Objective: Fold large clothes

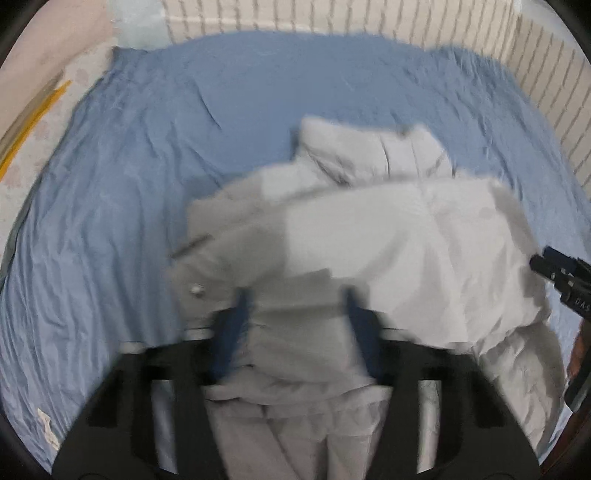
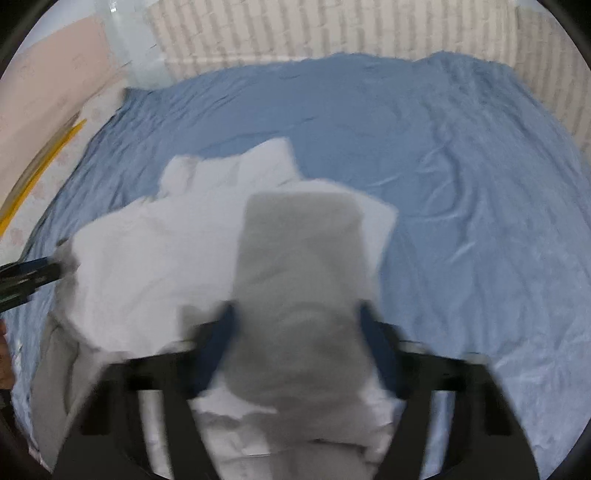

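Between the blue-padded fingers of the left gripper, a thick bunch of the pale grey, padded, quilt-like garment is sitting; the jaws are standing somewhat apart with cloth filling the gap, and blur is keeping me from saying whether the pads are pressing on it. The right gripper is showing the same: a grey shadowed fold of the garment is lying between its fingers, jaws partly apart, grip not readable. The garment is lying heaped on the near half of the bed, toward the person's side, partly doubled over, with a small metal snap showing near the left edge. Judgement: it is looking soft, puffy and light for its bulk, springing open rather than creasing, and the smooth shell is probably sliding under the pads; taking hold at hems, seams or corners, where layers are thinnest, is likely giving a firmer hold than pinching the padded middle. Beyond it, the wrinkled blue bed sheet is stretching flat to the far edge. Farthest off, a white brick-patterned wall is closing the scene.
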The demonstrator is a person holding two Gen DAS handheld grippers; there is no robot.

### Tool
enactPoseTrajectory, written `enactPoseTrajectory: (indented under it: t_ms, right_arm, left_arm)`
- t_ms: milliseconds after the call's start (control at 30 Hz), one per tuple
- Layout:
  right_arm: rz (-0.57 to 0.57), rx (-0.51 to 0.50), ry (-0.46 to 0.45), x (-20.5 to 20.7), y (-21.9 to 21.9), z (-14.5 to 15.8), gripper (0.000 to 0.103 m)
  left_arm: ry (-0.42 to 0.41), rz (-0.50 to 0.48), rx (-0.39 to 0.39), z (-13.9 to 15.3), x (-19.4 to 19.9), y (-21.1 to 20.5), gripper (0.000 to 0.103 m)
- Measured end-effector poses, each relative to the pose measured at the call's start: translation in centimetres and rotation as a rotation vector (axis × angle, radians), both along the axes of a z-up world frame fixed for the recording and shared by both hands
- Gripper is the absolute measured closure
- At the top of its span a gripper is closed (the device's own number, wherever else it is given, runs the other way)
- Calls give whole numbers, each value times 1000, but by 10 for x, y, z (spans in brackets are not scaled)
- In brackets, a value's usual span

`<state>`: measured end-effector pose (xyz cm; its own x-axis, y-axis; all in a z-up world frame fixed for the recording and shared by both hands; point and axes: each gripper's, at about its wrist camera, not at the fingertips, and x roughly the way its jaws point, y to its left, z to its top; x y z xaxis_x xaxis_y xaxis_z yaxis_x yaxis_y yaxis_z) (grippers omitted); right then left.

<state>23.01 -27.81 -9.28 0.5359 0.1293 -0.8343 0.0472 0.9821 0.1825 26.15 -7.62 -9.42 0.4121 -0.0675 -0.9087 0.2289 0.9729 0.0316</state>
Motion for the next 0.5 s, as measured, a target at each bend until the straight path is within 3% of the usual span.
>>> enactPoseTrajectory:
  t_ms: [33, 100, 267, 367, 500]
  right_arm:
    - [8, 0, 19, 0, 3, -4, 82]
    - [24, 8, 65, 0, 8, -17, 94]
    - [56, 10, 194, 8, 14, -59, 96]
    - [32, 43, 236, 18, 8, -69, 97]
    - [49, 6, 267, 31, 14, -78, 97]
  left_arm:
    - [39, 4, 33, -12, 2, -4, 97]
    - [101, 7, 60, -33, 5, -5, 103]
    - [184, 14, 38, -64, 9, 2, 103]
    - [210, 14, 46, -68, 14, 0, 103]
    - [220, 4, 87, -76, 21, -10, 103]
